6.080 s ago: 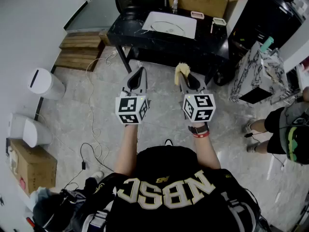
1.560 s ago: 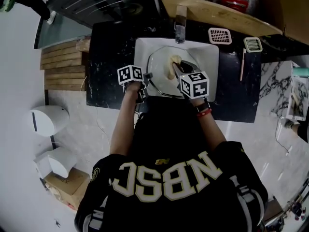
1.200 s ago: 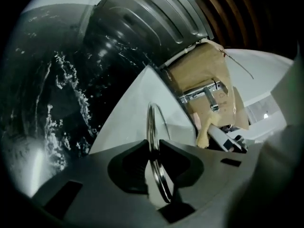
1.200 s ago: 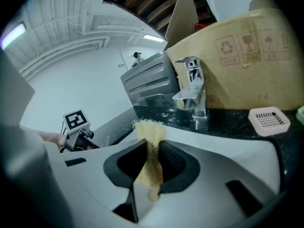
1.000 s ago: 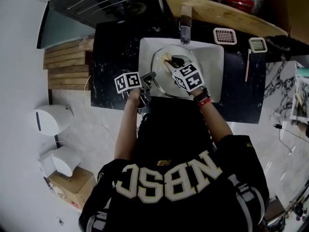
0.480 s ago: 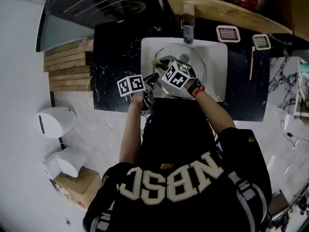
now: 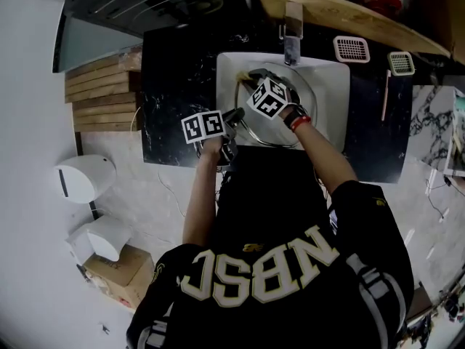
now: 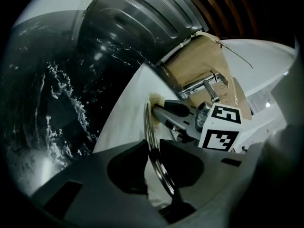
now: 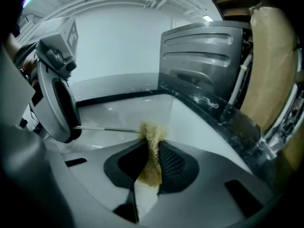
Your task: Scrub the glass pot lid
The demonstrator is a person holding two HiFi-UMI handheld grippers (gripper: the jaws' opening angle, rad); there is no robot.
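At far left of the head view, wooden planks lie on the floor beside the black desk, which holds a white sink. The left gripper reaches in over the sink's near left corner. In the left gripper view its fingers are clamped on the metal rim of the lid, which runs edge-on between them. The lid sits inside the sink, held by that near-left edge, and its glass fills most of the basin. The right gripper crosses over the lid from the near right, its marker cube above the glass and its tip at the lid's far left rim. Its fingers are closed on a yellowish sponge, whose frayed end sticks out past the tips and meets the lid's thin rim. The same sponge shows at the top of the rim in the left gripper view. A faucet stands at the back of the sink, just beyond the lid. Two small strainers lie on the desk to the right.
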